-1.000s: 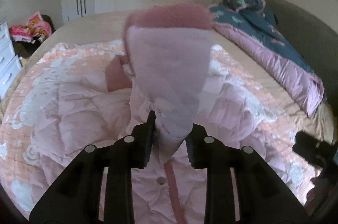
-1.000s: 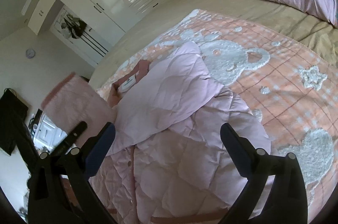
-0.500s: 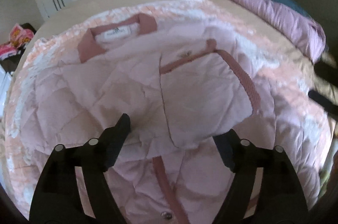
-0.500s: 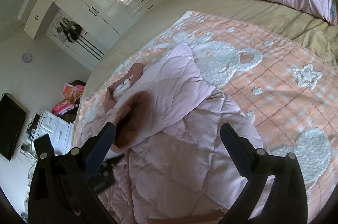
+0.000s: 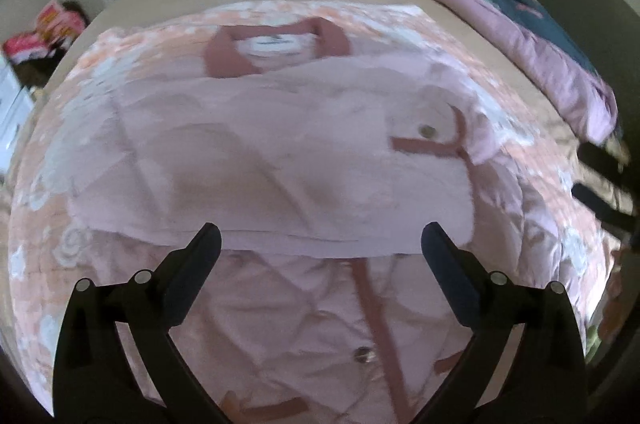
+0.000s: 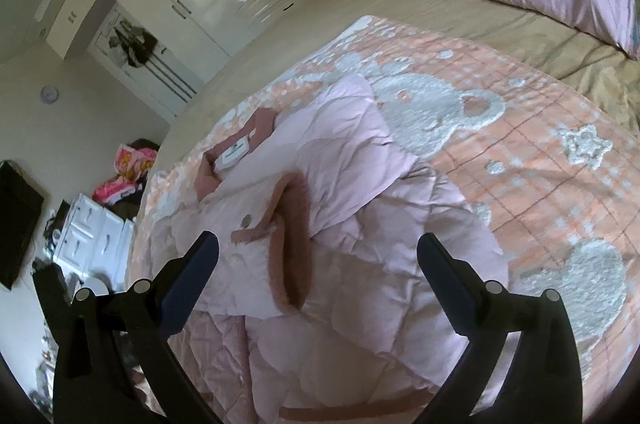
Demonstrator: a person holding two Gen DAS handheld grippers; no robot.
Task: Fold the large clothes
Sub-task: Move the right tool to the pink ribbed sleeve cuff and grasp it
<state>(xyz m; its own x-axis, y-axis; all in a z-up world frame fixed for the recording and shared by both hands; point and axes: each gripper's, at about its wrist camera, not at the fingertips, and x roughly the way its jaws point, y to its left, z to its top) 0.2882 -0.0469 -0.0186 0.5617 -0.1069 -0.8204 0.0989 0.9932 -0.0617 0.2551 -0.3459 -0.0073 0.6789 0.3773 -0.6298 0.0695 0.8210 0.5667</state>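
Pink quilted jacket (image 5: 280,151) lies flat on the peach blanket (image 6: 540,159) of the bed, and its sleeve (image 6: 288,236), which your left tongs (image 5: 320,244) pinched and held up one second ago, is now released and folded across the chest. Your left tongs are spread wide and hold nothing; the folded sleeve edge lies just beyond their tips. Your right tongs (image 6: 318,252) are also spread wide and hold nothing, as before, above the lower part of the jacket, with the dark pink cuff (image 6: 294,244) between the two fingers.
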